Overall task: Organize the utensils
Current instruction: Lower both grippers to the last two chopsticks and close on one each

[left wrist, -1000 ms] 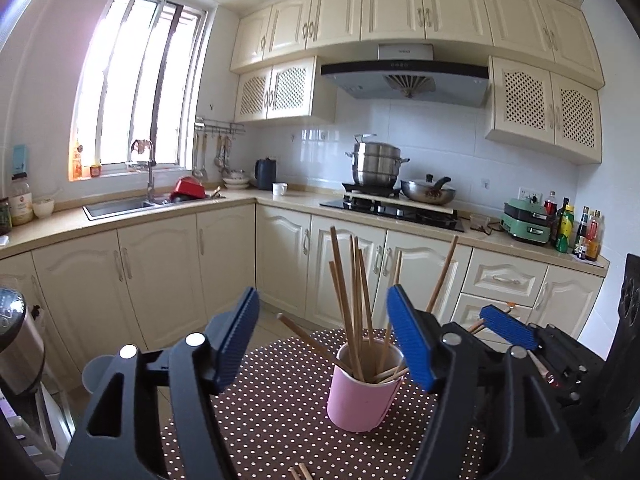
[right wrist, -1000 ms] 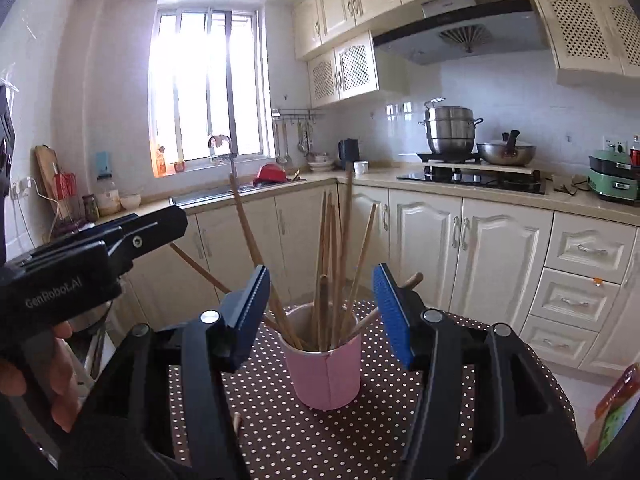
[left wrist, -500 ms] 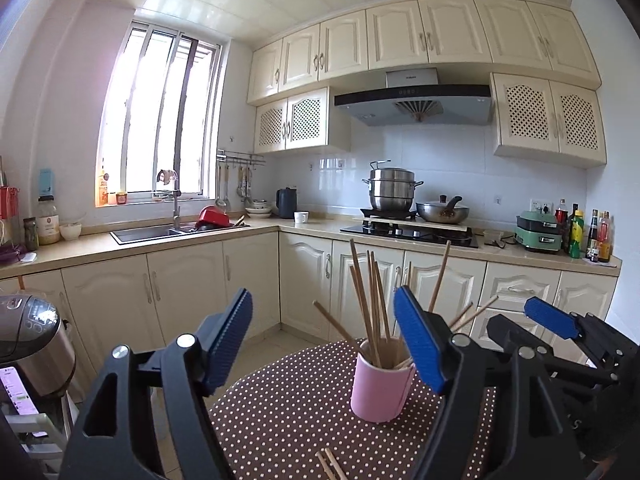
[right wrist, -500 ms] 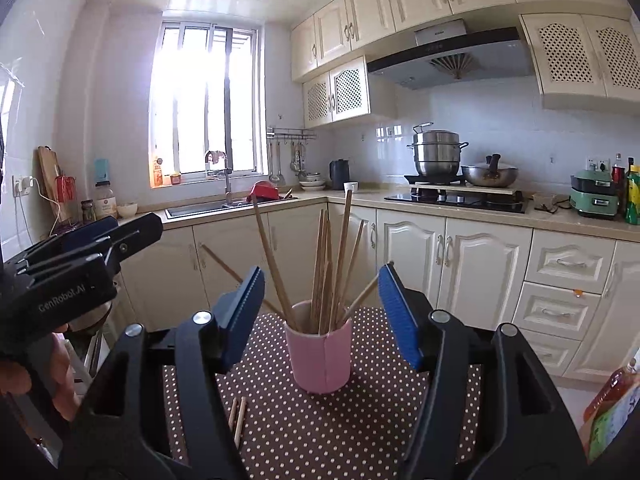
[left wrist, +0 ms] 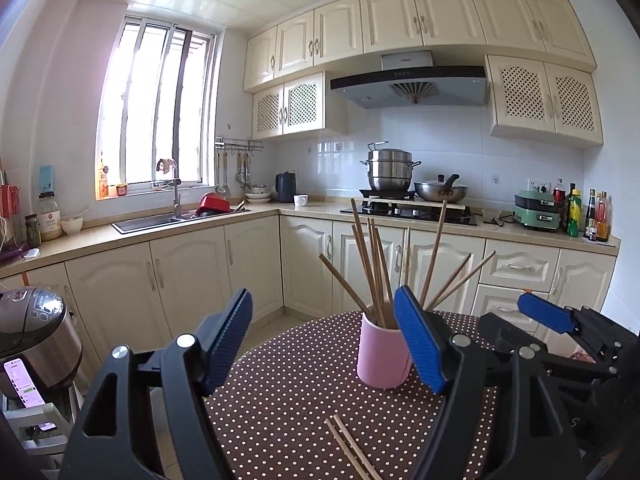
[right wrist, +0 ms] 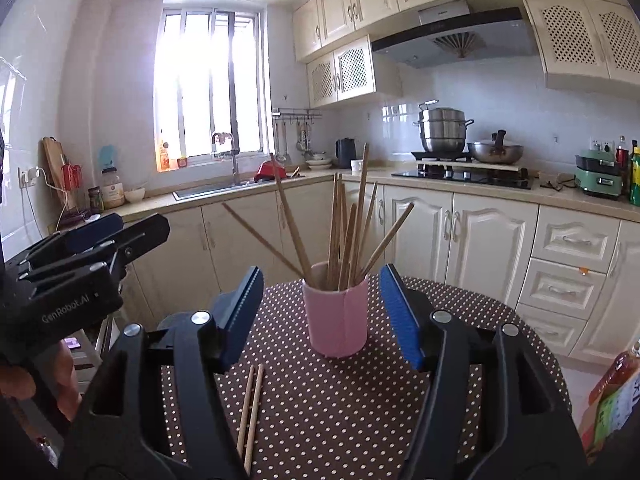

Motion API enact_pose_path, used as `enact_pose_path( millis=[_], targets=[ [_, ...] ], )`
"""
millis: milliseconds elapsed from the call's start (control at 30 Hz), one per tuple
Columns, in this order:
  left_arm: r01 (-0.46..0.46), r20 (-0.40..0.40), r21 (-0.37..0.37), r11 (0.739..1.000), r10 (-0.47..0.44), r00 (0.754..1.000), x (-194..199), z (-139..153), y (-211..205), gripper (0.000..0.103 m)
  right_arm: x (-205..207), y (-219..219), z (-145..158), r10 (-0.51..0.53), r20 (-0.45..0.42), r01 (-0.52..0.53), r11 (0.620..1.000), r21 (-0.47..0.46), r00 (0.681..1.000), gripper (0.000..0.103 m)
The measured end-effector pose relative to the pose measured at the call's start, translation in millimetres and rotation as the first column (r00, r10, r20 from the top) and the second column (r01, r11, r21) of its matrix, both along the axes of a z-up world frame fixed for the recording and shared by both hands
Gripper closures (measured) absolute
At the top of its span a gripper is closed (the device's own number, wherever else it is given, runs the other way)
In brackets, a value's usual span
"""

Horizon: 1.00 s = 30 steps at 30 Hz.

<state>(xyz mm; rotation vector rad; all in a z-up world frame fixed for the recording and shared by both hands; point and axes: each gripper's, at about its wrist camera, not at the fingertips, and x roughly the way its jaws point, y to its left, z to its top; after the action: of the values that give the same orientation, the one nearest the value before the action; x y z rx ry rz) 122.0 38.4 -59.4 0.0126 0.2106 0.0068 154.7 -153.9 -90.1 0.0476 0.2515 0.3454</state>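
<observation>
Pink cup (right wrist: 338,316) of chopsticks (right wrist: 346,232) upright on dotted table (right wrist: 360,408). Two loose chopsticks (right wrist: 250,412) lie near it. Left gripper (left wrist: 324,344) spread, empty; right gripper (right wrist: 322,316) likewise.

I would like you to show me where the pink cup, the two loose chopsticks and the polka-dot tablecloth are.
pink cup (right wrist: 338,322): right wrist view, front wall.
loose chopsticks (right wrist: 250,412): right wrist view, middle of the pair.
polka-dot tablecloth (right wrist: 340,412): right wrist view, bare patch before the cup.
</observation>
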Motion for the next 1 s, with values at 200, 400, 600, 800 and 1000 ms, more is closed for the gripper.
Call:
enact_pose_path(
  millis=[200, 400, 600, 800, 1000],
  targets=[
    [-0.013, -0.054, -0.003, 1.0, 0.013, 0.998, 7, -17, 7, 0.031, 3, 12, -18, 0.023, -0.056, -0.025, 0.999, -0.031, 0.998, 0.043],
    [-0.023, -0.165, -0.033, 0.999, 0.017, 0.986, 24, -45, 24, 0.031, 21, 28, -49, 0.056, -0.21, -0.072, 0.995, -0.069, 0.976, 0.043],
    [-0.026, -0.284, -0.069, 0.997, 0.005, 0.959, 43, -74, 41, 0.031, 39, 45, -78, 0.102, -0.356, -0.146, 0.984, -0.1, 0.929, 0.043],
    [-0.038, -0.366, -0.118, 0.992, -0.008, 0.931, 56, -97, 54, 0.031, 44, 65, -102, 0.143, -0.443, -0.226, 0.964, -0.14, 0.885, 0.049],
    [-0.052, -0.412, -0.153, 0.987, -0.015, 0.911, 66, -108, 68, 0.031, 54, 74, -116, 0.141, -0.494, -0.252, 0.953, -0.165, 0.858, 0.064]
  ],
)
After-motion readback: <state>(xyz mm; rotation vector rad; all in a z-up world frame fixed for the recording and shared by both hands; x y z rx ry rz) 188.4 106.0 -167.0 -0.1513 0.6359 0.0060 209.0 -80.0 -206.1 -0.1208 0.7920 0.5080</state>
